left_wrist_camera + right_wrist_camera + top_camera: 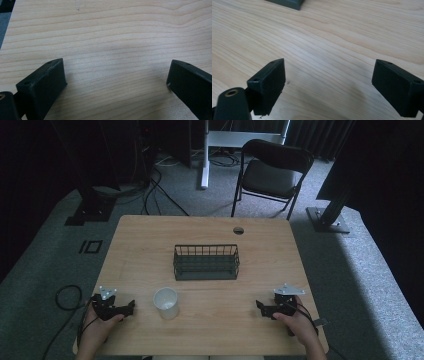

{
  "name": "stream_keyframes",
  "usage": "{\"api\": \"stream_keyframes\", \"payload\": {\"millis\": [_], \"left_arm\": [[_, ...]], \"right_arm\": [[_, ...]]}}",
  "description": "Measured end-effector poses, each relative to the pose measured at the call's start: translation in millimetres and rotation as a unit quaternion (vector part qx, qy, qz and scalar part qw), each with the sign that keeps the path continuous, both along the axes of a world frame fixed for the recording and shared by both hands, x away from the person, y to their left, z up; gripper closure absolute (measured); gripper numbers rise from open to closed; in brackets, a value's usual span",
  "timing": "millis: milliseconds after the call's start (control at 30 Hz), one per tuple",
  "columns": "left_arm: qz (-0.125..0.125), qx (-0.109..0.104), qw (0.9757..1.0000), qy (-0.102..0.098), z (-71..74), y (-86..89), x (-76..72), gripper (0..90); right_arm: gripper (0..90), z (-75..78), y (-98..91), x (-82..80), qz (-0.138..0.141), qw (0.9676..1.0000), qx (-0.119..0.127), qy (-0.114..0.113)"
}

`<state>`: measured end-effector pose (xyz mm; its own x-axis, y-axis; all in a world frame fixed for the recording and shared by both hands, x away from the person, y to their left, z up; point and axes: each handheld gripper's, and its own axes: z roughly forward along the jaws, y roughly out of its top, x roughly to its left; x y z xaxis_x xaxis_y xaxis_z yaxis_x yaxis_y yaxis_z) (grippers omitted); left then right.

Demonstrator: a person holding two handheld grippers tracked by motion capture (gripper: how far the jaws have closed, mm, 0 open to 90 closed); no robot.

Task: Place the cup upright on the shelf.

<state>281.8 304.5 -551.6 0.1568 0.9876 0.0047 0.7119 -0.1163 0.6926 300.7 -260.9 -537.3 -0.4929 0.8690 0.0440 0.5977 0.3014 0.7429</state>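
Observation:
A black wire basket (206,262) stands at the middle of the wooden table (150,235), and its corner (287,3) peeks in at the top of the right gripper view. A white cup (166,303) sits upright in front of it, toward the left. My left gripper (132,307) rests low over the table near the front left, just left of the cup, held by a hand. Its jaws stand wide open over bare wood (115,75). My right gripper (259,307) sits at the front right, also open with nothing between its jaws (329,82).
A round cable hole (238,230) is in the table's far edge. Beyond the table stand a black folding chair (272,172), a white desk leg (204,155) and dark stands on grey carpet. Cables trail on the floor at the left (67,296).

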Motion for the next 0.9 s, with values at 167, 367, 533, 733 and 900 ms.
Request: {"api": "stream_keyframes", "payload": {"millis": [167, 367, 533, 733, 900], "left_arm": [[0.0, 0.0, 1.0, 0.0, 0.0, 0.0, 0.0, 2.4], [0.0, 0.0, 1.0, 0.0, 0.0, 0.0, 0.0, 2.4], [0.0, 0.0, 1.0, 0.0, 0.0, 0.0, 0.0, 2.4], [0.0, 0.0, 1.0, 0.0, 0.0, 0.0, 0.0, 2.4], [-0.002, 0.0, 1.0, 0.0, 0.0, -0.1, 0.0, 2.4]], "right_arm": [[11.4, 1.8, 10.5, 0.1, 0.017, 0.9998, 0.004, -0.003], [11.4, 6.7, 24.7, -0.4, 0.041, 0.9991, 0.008, -0.009], [11.4, 9.5, 35.9, -1.0, 0.06, 0.998, 0.013, -0.013], [11.4, 12.3, 51.1, -2.3, 0.086, 0.9959, 0.018, -0.02], [11.4, 12.3, 65.3, -4.8, 0.104, 0.9942, 0.02, -0.021]]}}
